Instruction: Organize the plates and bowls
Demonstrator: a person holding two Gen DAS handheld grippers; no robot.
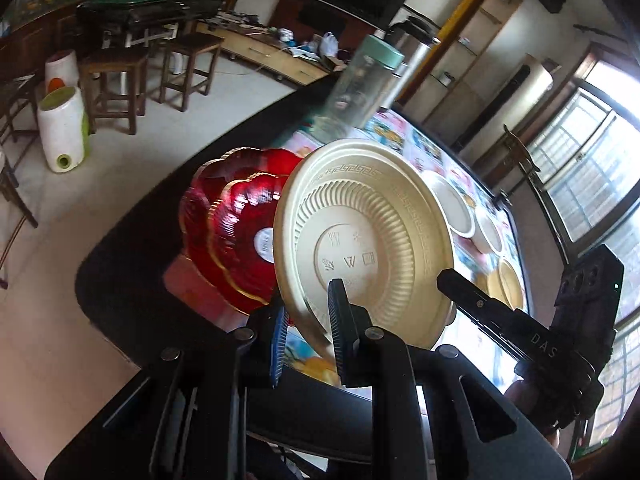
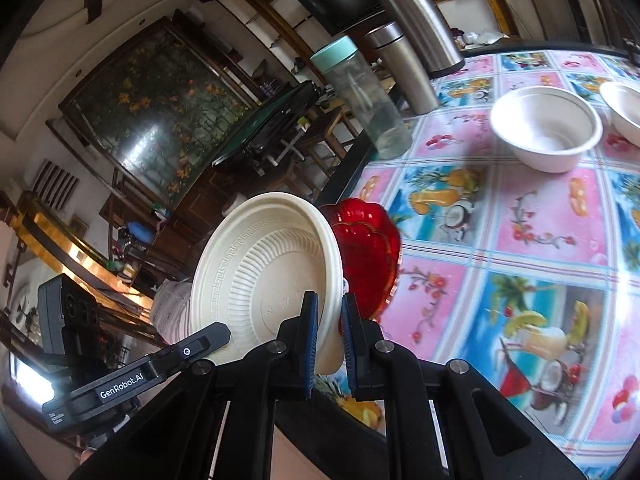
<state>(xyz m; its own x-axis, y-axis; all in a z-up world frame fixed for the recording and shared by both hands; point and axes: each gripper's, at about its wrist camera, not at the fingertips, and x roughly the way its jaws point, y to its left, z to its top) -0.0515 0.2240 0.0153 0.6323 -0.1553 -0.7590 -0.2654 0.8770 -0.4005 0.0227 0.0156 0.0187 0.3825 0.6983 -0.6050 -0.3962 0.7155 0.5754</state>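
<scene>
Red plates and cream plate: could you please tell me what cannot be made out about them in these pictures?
- Red plates, left wrist: the cream plate covers their right side, so the count is unclear.
- Sticker, left wrist: half hidden, print too small.
- Red plates, right wrist: the right gripper hides their base, so whether they rest on the table is unclear.
- Cream plate's lower rim, left wrist: covered by the left gripper.

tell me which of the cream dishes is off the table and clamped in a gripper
The big ribbed cream plate, held on edge by both grippers; the white bowls sit upright on the tablecloth.
</scene>
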